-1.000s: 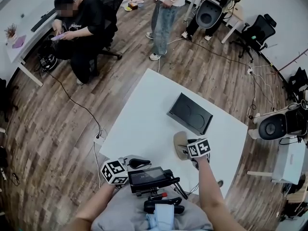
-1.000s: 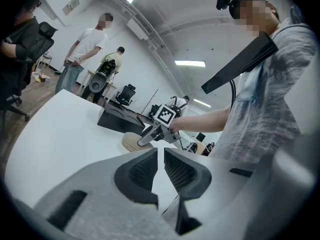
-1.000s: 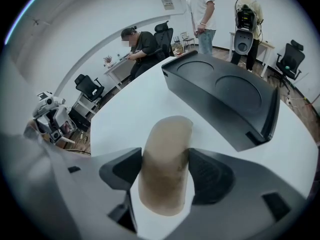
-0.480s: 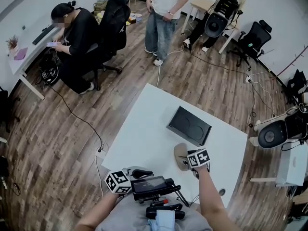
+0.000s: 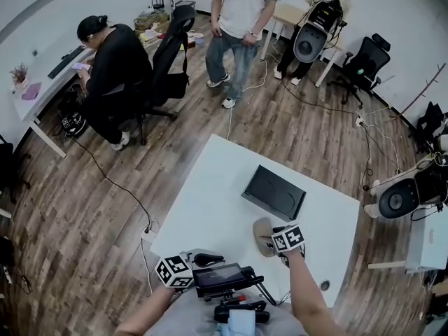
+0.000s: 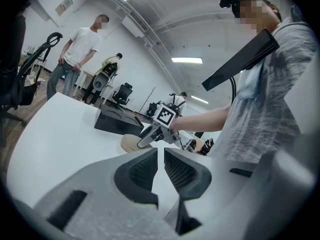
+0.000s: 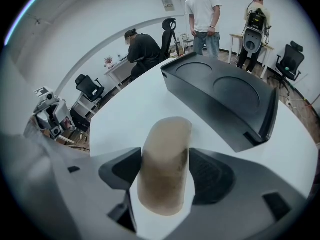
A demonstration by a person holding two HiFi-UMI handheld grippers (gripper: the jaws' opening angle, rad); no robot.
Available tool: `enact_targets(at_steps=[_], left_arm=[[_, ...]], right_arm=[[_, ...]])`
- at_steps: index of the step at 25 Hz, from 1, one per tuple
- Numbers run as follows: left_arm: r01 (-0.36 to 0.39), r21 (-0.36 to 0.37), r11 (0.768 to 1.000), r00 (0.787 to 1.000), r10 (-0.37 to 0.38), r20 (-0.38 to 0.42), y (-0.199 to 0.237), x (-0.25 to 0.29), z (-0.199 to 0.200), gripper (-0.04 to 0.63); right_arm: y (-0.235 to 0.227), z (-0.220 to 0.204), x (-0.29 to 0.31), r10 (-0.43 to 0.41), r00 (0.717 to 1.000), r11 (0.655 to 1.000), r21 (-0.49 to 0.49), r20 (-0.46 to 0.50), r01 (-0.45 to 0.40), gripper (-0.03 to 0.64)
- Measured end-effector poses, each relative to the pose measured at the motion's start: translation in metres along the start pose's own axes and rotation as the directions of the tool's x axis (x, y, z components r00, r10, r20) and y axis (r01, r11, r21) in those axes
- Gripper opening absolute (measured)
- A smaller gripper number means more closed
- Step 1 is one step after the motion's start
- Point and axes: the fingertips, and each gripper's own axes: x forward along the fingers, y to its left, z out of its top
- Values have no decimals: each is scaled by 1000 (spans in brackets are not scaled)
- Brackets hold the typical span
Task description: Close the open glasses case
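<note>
Right gripper (image 7: 166, 176) pinches the tan glasses case (image 7: 166, 139); left gripper (image 6: 161, 166) pressed nearly together, empty.
Case lies on the white table (image 5: 217, 187), near its front edge. Lid seam isn't visible, so it may be nearly shut; squeeze evenly mid-body, pressing flat.

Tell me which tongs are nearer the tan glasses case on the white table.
Right. The right tongs are clamped on the glasses case itself. The left tongs are shut on nothing, off to its left by the near edge of the table, clear of it.
</note>
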Motion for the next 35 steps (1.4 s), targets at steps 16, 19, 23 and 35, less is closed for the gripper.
enact_targets(at_steps=[16,19,23,35], left_arm=[[28,24,999,1000,-28,-12,-4,-3,1,52],[55,33,998,998,-54,-30,-6,0,1,52],[103,49,994,993,-100,-64,-12,10,1,52],[287,118,951,939,-254,-232,-45,51,0,52]], right_arm=[[36,40,-83,-42,937,998,-33,348,57,275],[67,43,-119,35,845,998,22,533,-55,275],[128,22,-135,239,708,953,-19,665,-303,273],[193,-31,-126,428,659,895,-189,619,-404,54]])
